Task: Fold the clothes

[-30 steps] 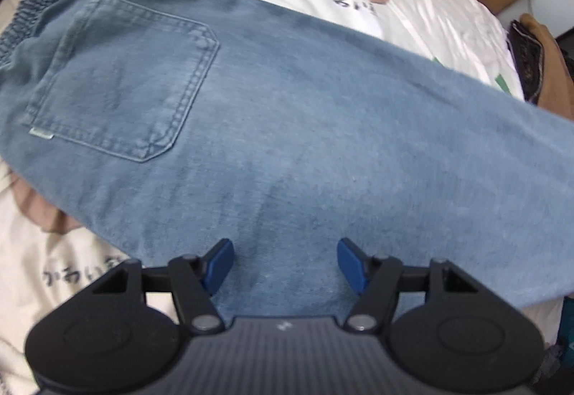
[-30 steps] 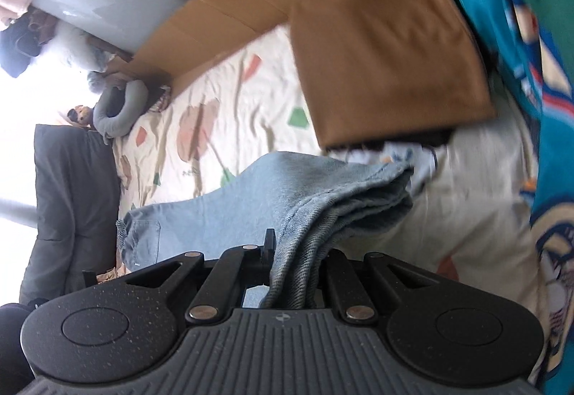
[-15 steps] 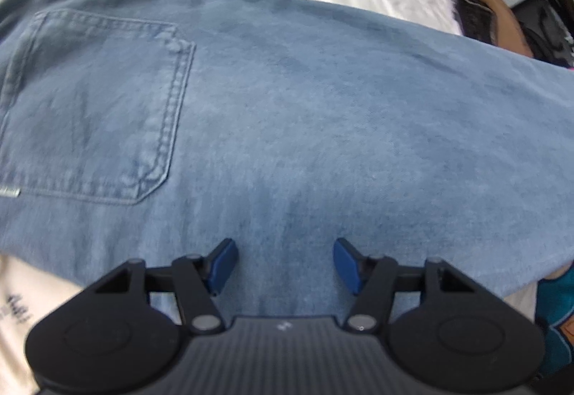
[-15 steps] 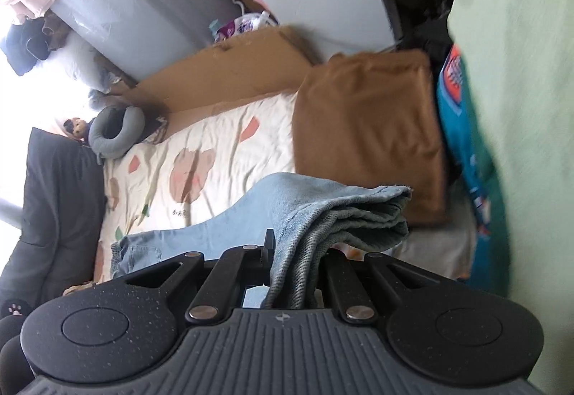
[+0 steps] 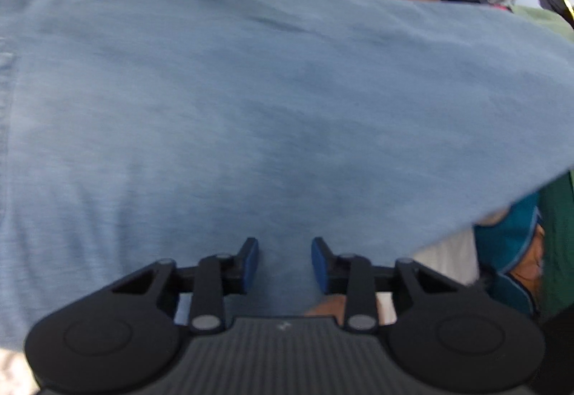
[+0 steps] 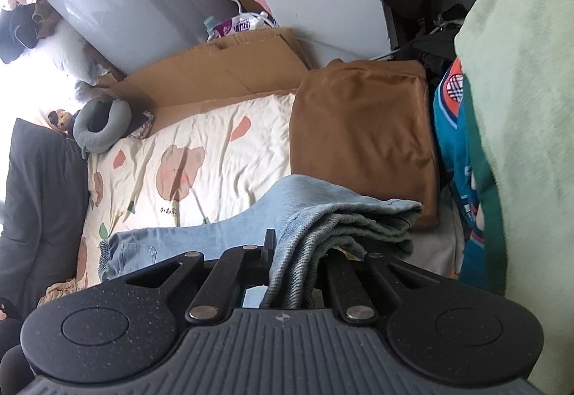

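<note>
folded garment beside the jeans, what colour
Brown folded garment; clearest in the right wrist view.

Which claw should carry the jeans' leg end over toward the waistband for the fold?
Right. The right claw is shut on the bunched hem of the jeans, lifted above the bedsheet. The left claw is open over flat denim and grips nothing.

Both the left gripper (image 5: 284,262) and right gripper (image 6: 292,273) are ribbed black plastic with silver pivot screws; the left has blue jaws.
</note>
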Available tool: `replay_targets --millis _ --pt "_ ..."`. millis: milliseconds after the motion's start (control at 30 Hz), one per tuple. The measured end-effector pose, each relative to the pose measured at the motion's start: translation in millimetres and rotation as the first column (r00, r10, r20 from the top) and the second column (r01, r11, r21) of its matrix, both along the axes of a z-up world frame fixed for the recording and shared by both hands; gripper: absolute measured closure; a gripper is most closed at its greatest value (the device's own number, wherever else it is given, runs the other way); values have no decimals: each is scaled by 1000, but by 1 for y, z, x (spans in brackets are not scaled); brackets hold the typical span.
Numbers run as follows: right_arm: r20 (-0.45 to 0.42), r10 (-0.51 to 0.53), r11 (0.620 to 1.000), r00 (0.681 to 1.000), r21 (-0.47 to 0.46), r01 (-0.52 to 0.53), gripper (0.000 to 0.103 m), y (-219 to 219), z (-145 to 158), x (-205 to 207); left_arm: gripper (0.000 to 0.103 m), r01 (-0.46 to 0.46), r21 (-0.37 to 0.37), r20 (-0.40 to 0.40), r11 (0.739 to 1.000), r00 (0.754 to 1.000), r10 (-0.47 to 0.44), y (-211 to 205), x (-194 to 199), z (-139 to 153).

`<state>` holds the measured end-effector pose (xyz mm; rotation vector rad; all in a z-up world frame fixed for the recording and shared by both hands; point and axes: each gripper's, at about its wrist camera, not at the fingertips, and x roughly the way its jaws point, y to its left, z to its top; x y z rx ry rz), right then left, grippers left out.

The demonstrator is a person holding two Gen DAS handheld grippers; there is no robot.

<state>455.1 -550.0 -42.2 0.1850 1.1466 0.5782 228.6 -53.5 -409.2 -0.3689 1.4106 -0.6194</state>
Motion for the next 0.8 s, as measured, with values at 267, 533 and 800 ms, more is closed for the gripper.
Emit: replay_targets --millis 267,533,800 --pt "-6 -19 1000 1000 -12 19 98 14 3 -6 94 98 -79 -42 992 994 -102 -37 -6 -25" --pt "-16 -15 1000 1000 -19 15 98 26 1 -10 98 100 -80 -55 992 993 -104 -44 -6 -43" --pt "-18 14 999 1000 -32 -15 98 42 8 -14 99 58 -100 -23 993 998 -60 -46 15 -50"
